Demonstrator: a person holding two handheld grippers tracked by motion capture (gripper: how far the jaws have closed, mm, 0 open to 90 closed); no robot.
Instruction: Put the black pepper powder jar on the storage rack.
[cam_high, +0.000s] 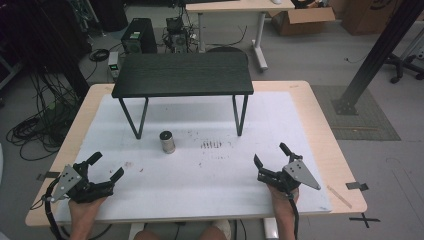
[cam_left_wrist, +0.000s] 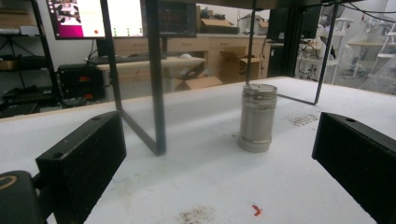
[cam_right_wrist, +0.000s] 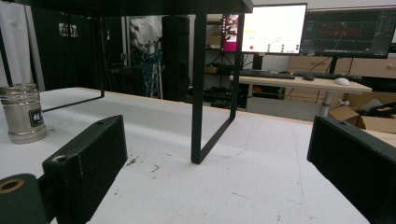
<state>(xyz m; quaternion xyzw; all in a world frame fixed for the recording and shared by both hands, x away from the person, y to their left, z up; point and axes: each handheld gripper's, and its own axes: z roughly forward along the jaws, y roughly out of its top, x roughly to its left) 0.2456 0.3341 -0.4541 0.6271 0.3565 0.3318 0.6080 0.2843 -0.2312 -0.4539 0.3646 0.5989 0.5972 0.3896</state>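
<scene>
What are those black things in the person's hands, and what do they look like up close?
Two handheld grippers. The left gripper and right gripper are matte black, each with two blocky jaws with small round holes on top, a grey three-cornered plate with dark holes, and a black cable trailing back. The forearms are bare, with no sleeves.

You see a small black shelf (cam_high: 182, 74) standing at the far side of the white worktop (cam_high: 280, 130); beyond the shelf, a computer tower (cam_high: 139, 36) on the floor.
</scene>
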